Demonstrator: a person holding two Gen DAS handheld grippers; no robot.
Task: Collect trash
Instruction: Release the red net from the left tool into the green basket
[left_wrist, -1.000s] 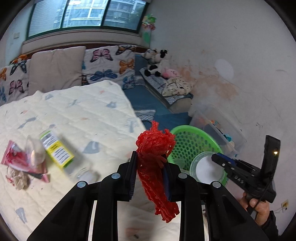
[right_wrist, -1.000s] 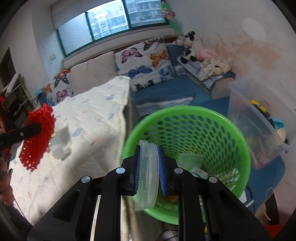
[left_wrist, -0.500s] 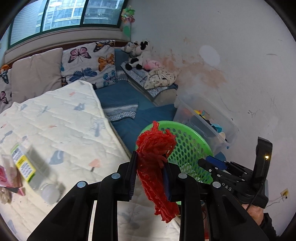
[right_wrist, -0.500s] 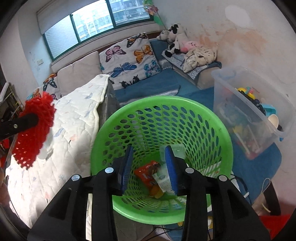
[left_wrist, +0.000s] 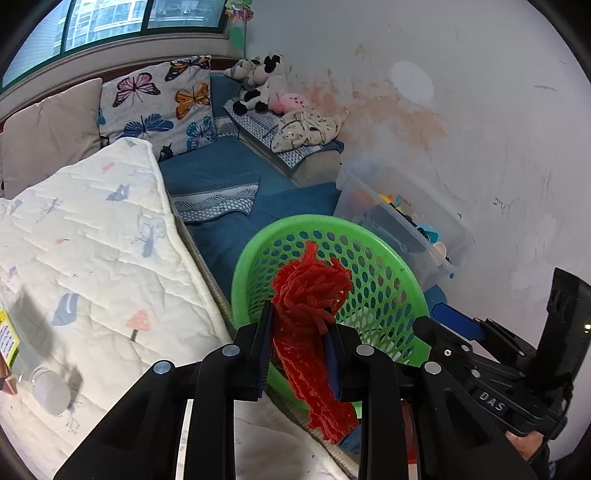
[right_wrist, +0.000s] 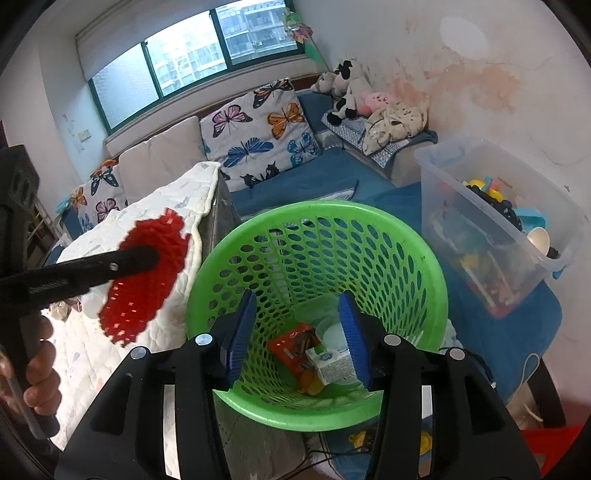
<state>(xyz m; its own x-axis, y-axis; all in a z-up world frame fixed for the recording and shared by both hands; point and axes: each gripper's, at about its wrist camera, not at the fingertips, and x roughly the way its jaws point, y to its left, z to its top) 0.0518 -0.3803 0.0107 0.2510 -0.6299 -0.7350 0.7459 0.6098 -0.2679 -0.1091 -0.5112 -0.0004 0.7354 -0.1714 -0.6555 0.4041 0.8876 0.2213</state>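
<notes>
Item: red foam net sleeve (left_wrist: 308, 325), pinched between the jaws of the left gripper (left_wrist: 299, 343) and carried at the near rim of the green perforated basket (right_wrist: 369, 229), presumably for dropping in. Right gripper (right_wrist: 295, 332): poised over the basket mouth, jaws opening with nothing between them. Basket contents: orange wrapper (right_wrist: 291, 345), small carton (right_wrist: 330, 363), clear lid (right_wrist: 330, 328). On the bed's quilt (left_wrist: 92, 236), uncollected: a plastic bottle (left_wrist: 33, 365).
</notes>
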